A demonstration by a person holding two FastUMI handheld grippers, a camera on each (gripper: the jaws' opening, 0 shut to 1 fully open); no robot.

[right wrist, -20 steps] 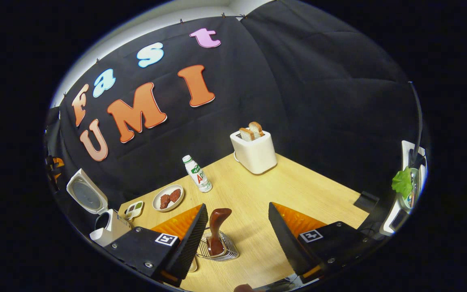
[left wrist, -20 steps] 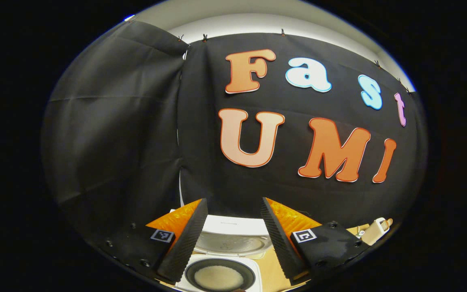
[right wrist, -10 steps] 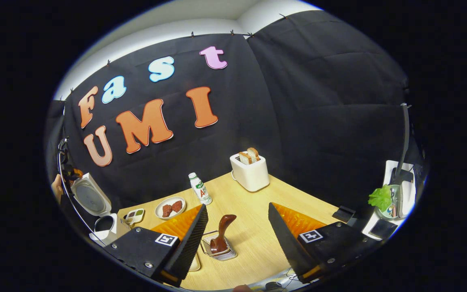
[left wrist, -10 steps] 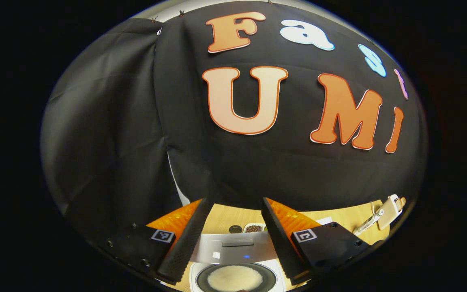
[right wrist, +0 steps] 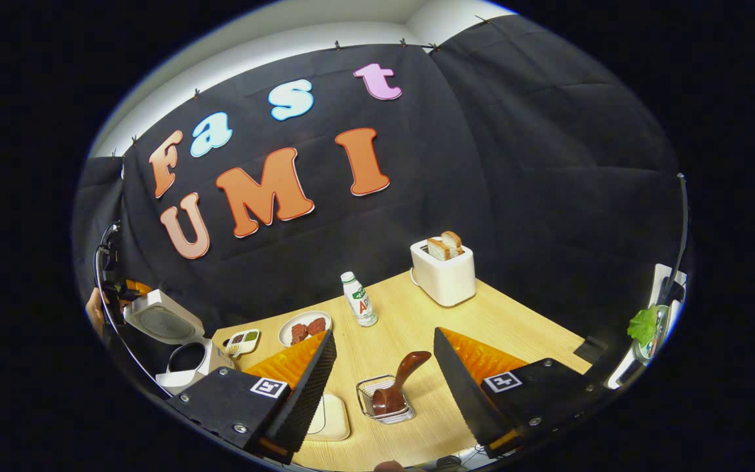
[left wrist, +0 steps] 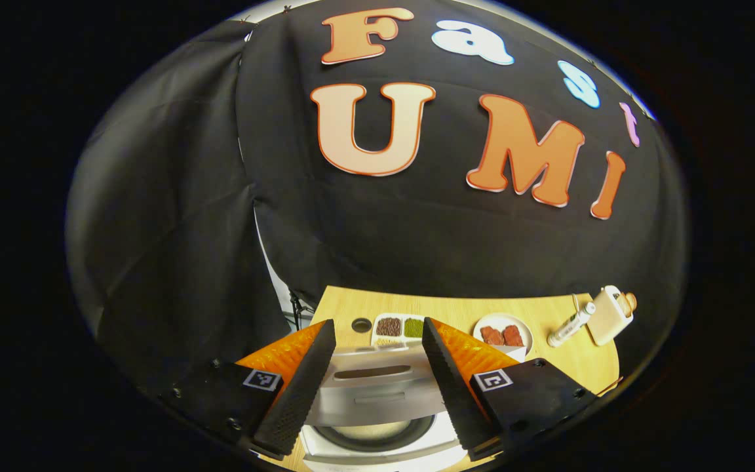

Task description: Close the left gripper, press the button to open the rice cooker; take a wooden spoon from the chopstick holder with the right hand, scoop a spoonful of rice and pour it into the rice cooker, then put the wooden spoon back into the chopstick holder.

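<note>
The white rice cooker (left wrist: 377, 446) sits right under my left gripper (left wrist: 377, 324), which is open. Its grey lid (left wrist: 371, 387) leans forward, half lowered over the dark pot, between my fingers but not pinched. In the right gripper view the cooker (right wrist: 187, 360) stands at the far left with its lid (right wrist: 162, 321) tilted, the left gripper (right wrist: 115, 288) and a hand just behind it. My right gripper (right wrist: 384, 332) is open and holds nothing. Below it the brown wooden spoon (right wrist: 398, 381) stands in the wire chopstick holder (right wrist: 377, 412).
On the wooden table (right wrist: 522, 328) stand a white toaster (right wrist: 444, 274) with bread, a small bottle (right wrist: 359, 299), a plate of meat (right wrist: 304, 328) and a divided dish (right wrist: 241, 339). A pale flat dish (right wrist: 330, 416) lies beside the holder. A stand with a green leaf (right wrist: 645, 324) is at the right.
The cooker lid has swung from upright to half lowered as the left gripper view tipped down toward the table. My right gripper pulled back from the holder; the spoon stays in it.
</note>
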